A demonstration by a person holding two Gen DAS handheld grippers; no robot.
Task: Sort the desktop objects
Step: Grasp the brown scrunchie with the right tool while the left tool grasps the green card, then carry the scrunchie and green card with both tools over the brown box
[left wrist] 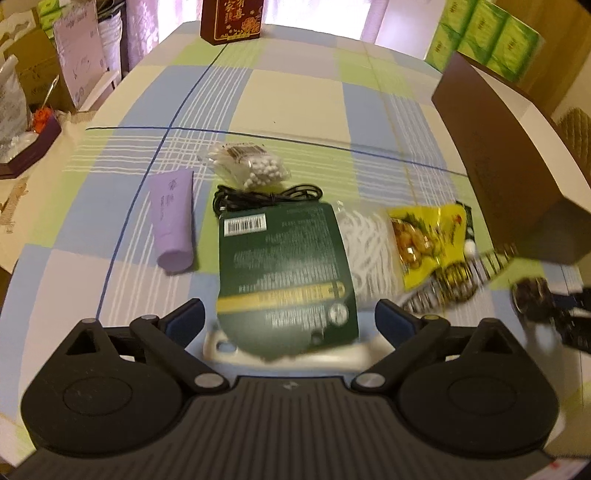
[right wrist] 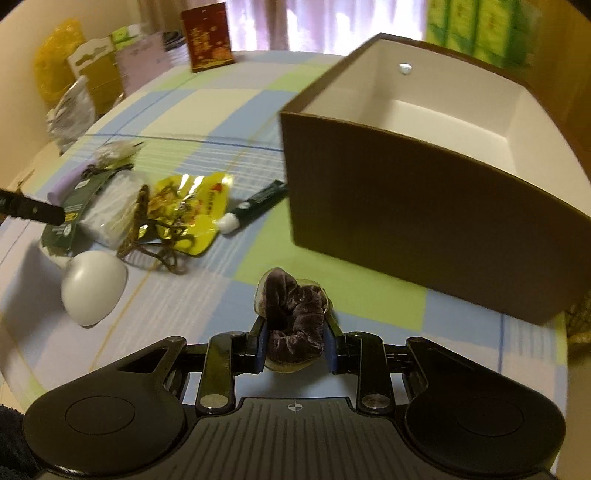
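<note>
Between the blue pads of the right tongs (right wrist: 294, 349), a dark velvet scrunchie (right wrist: 291, 306) sat clamped, held just above the checked bench (right wrist: 229, 110). Just beyond it stood a brown box (right wrist: 424, 206), its top open and its white inside showing, with a small hole high in the far wall.

To the left of the right tongs lay a white rounded object (right wrist: 94, 286). Past that came a coil of brassy chain (right wrist: 155, 236) resting partly on a yellow snack packet (right wrist: 192, 210), and a dark green tube with a white cap (right wrist: 255, 208) pointing toward the box corner.

In the left wrist view, the left tongs (left wrist: 290, 321) stood wide apart over the clutter, gripping nothing. Between their tips lay a dark green card (left wrist: 284, 273) with a barcode, overlapping a white plastic piece (left wrist: 221, 349) at its near edge. A clear packet of white sticks (left wrist: 369, 247) lay just beside the card on the right. A lilac tube (left wrist: 173, 218) lay to the card's left, apart from it. Farther off sat a black cable (left wrist: 266, 195) touching the card's far edge, then a bag of cotton swabs (left wrist: 251, 166). At the far end of the bench stood a red carton (left wrist: 231, 20) with gold lettering.
</note>
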